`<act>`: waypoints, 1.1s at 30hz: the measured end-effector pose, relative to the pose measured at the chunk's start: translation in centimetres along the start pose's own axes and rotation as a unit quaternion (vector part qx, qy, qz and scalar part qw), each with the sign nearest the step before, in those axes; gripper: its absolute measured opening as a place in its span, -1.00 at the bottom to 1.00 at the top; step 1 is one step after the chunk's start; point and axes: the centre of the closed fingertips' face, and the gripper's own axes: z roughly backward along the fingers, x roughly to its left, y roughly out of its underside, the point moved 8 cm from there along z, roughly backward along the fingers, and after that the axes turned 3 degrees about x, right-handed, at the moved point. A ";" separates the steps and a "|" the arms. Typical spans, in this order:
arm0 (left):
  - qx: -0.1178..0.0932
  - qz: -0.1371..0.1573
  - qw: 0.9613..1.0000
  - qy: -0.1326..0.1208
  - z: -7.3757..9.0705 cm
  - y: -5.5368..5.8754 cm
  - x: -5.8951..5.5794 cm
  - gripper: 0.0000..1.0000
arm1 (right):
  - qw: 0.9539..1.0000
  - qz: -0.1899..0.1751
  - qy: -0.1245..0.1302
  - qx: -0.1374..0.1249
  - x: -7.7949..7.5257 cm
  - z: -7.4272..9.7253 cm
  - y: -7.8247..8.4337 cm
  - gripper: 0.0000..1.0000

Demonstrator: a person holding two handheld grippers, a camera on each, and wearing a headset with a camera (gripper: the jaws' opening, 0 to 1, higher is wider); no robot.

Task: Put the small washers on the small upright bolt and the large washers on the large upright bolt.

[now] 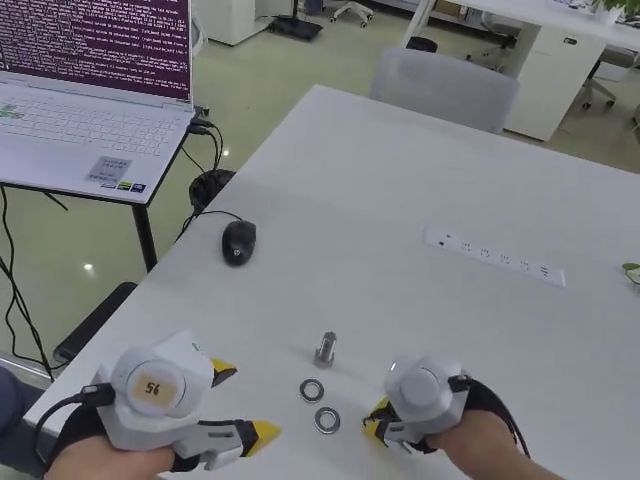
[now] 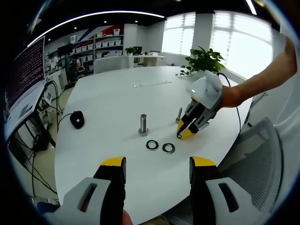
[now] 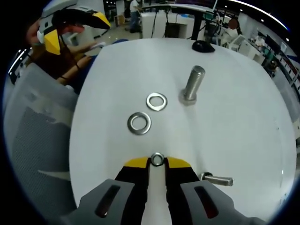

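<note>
Pinching small washer (image 3: 157, 159) in right gripper (image 3: 157, 163); left gripper (image 2: 157, 168) spread.

In the right gripper view the slim silver upright bolt (image 3: 218, 179) is partly hidden behind the grey body of the right gripper (image 3: 157, 165). In the head view the white laptop (image 1: 80, 130) at far left is cut off by the picture's edges, its screen text too small to read; a green leaf (image 1: 632, 270) is clipped at right.
</note>
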 end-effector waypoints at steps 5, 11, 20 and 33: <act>0.000 -0.002 1.000 -0.001 0.0 -0.1 0.2 0.07 | 1.000 -0.002 0.008 -0.001 0.1 0.0 0.0 -0.72; 0.001 -0.004 1.000 -0.003 0.1 -0.1 0.5 0.07 | 0.999 -0.031 0.013 -0.010 0.1 0.1 0.3 -0.73; 0.003 -0.003 1.000 -0.003 0.1 0.0 0.6 0.07 | 0.999 -0.045 0.018 -0.019 0.0 0.6 0.8 -0.74; 0.002 -0.003 1.000 -0.002 0.1 0.0 0.5 0.07 | 0.995 -0.080 0.042 -0.034 -0.6 2.8 2.3 -0.74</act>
